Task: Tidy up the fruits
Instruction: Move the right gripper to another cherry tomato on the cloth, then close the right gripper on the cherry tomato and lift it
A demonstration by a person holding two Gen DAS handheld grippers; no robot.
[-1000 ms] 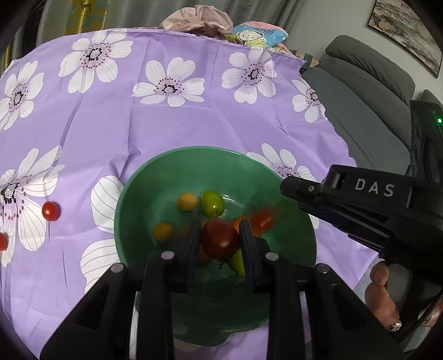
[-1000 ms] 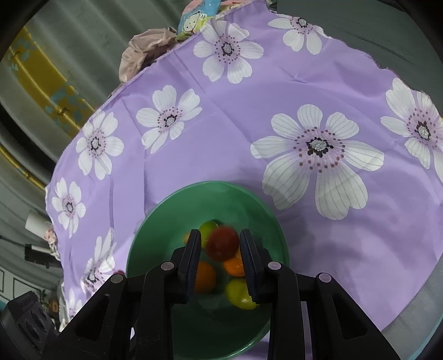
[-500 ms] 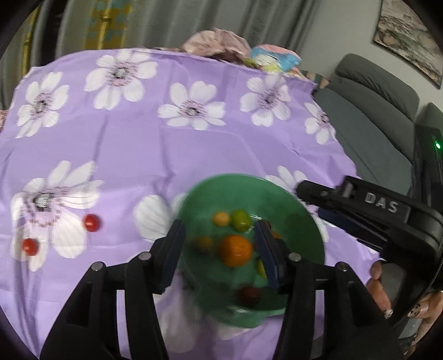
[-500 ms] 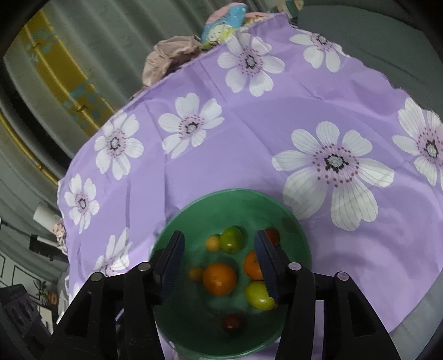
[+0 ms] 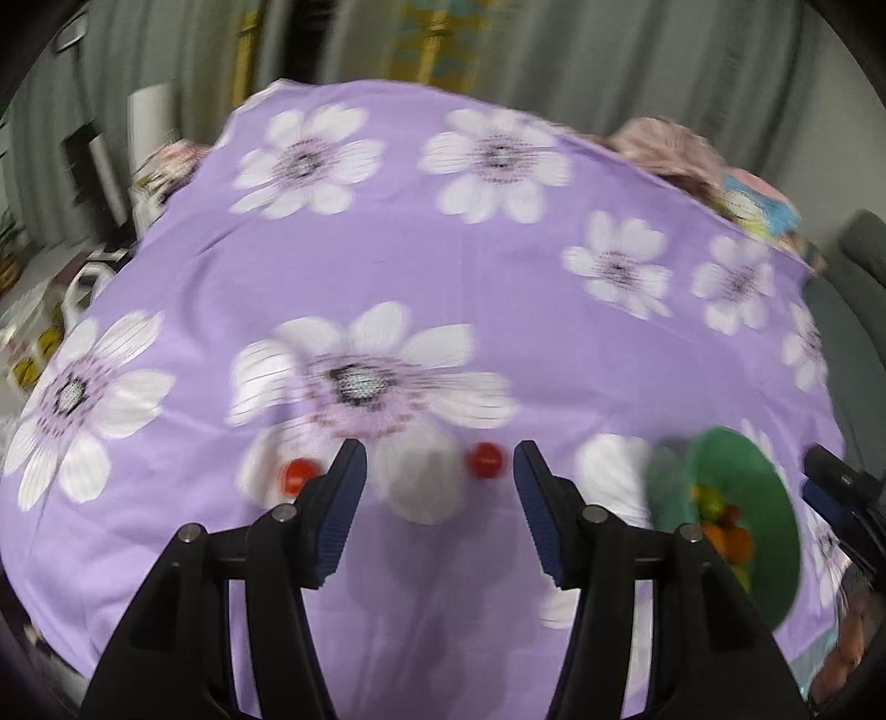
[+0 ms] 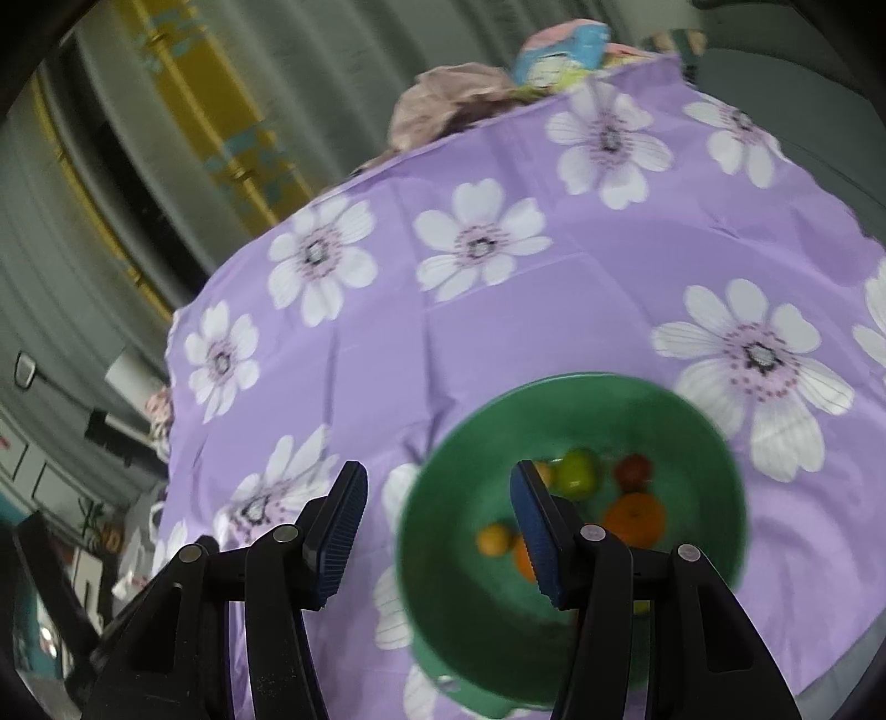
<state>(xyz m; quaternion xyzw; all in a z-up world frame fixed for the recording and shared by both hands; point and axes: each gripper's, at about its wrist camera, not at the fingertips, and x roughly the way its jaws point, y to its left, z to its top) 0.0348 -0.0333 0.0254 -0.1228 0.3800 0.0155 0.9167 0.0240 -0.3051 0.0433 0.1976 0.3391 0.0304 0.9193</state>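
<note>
My left gripper (image 5: 437, 462) is open and empty above the purple flowered cloth. Two small red tomatoes lie ahead of it: one (image 5: 487, 459) between the fingertips' line, one (image 5: 298, 475) just left of the left finger. The green bowl (image 5: 764, 487) with several fruits sits at the right edge of that view. My right gripper (image 6: 434, 493) is open and empty, hovering left of the green bowl (image 6: 443, 531). The bowl holds a green fruit (image 6: 577, 474), a red tomato (image 6: 634, 471), an orange (image 6: 634, 518) and a small yellow-orange fruit (image 6: 494, 539).
The table edge curves off on all sides. Crumpled pink cloth (image 6: 448, 99) and a colourful packet (image 6: 565, 52) lie at the far edge. A grey sofa (image 5: 864, 260) stands at the right. The right gripper's body (image 5: 841, 487) shows beside the bowl.
Both grippers opened and dropped their tomatoes into the bowl. The left gripper then swung left to the two red tomatoes on the cloth. The right gripper drifted left off the bowl.
</note>
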